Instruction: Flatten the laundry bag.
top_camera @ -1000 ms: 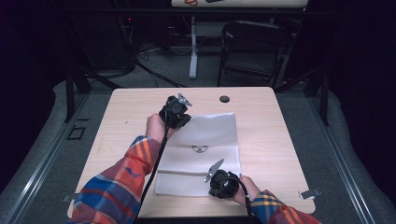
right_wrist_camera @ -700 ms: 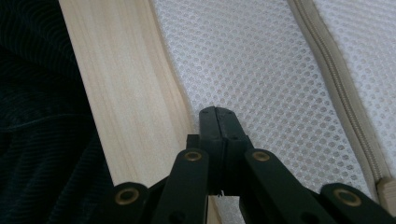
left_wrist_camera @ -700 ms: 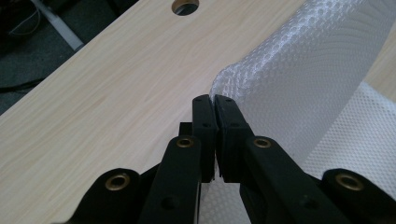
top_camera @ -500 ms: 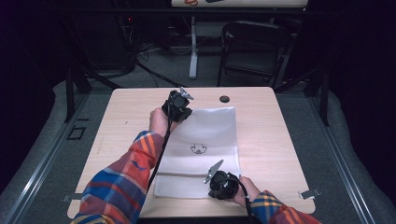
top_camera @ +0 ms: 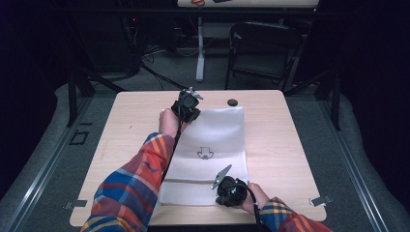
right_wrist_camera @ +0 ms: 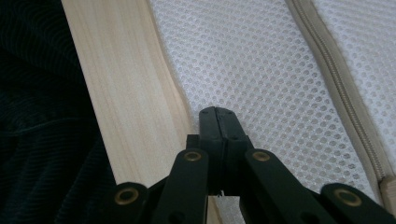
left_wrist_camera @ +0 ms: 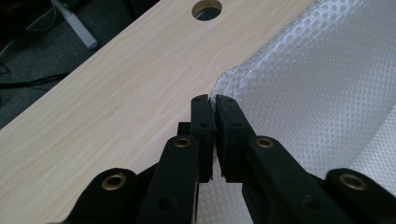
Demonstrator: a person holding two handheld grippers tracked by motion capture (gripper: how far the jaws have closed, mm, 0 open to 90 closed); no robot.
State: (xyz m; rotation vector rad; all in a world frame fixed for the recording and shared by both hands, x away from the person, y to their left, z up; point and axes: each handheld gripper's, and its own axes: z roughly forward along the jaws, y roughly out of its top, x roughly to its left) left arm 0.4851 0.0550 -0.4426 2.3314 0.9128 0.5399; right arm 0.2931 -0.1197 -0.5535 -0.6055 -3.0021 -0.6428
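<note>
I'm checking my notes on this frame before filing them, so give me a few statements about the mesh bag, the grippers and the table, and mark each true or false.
1. The left gripper is shut on a far corner of the white mesh bag. True.
2. The right gripper stands wide open above the bag. False: its jaws are shut, pinching the mesh at the bag's near edge.
3. A zipper runs across the bag near the right gripper. True.
4. The bag hangs in the air, clear of the table. False: it lies spread on the tabletop.
5. A round hole in the tabletop lies beyond the bag's far edge. True.
</note>
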